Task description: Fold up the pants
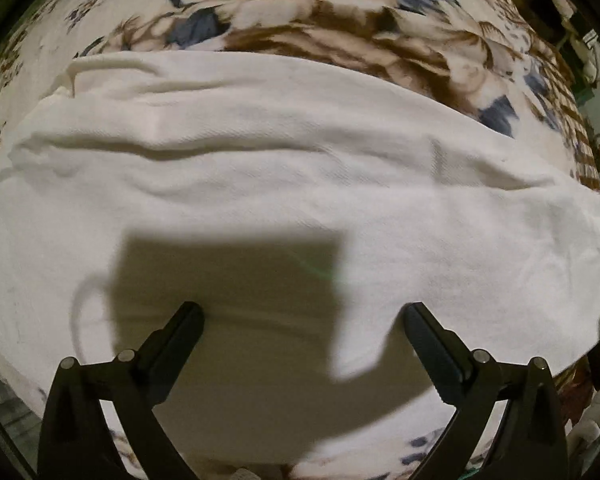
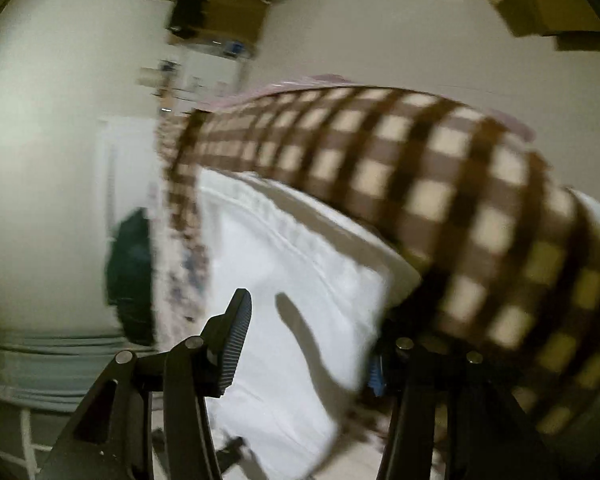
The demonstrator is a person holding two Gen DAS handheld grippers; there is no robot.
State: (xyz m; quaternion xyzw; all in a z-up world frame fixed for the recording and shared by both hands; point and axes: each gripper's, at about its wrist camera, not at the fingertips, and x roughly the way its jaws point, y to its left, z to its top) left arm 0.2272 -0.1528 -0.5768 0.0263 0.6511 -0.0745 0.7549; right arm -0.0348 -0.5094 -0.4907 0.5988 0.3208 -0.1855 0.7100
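Both grippers spread wide over white cotton pants (image 1: 300, 184) lying across a brown-and-blue floral blanket (image 1: 340, 20).

The left gripper (image 1: 302, 316) hovers above the cloth, fingers apart, holding nothing. The right gripper (image 2: 312, 340) is also wide apart, with the pants' edge between its fingers; whether they touch it is unclear in the blur.

Your pants (image 1: 284, 184) were white woven cloth, matt, with a fine twill grain and soft creases. The blanket (image 1: 340, 20) under them looked like plush, fuzzy floral fabric. Your left gripper (image 1: 302, 316) was matt black plastic with dull metal pins; the right gripper (image 2: 308, 332) fingers (image 2: 236, 340) had ribbed pads.
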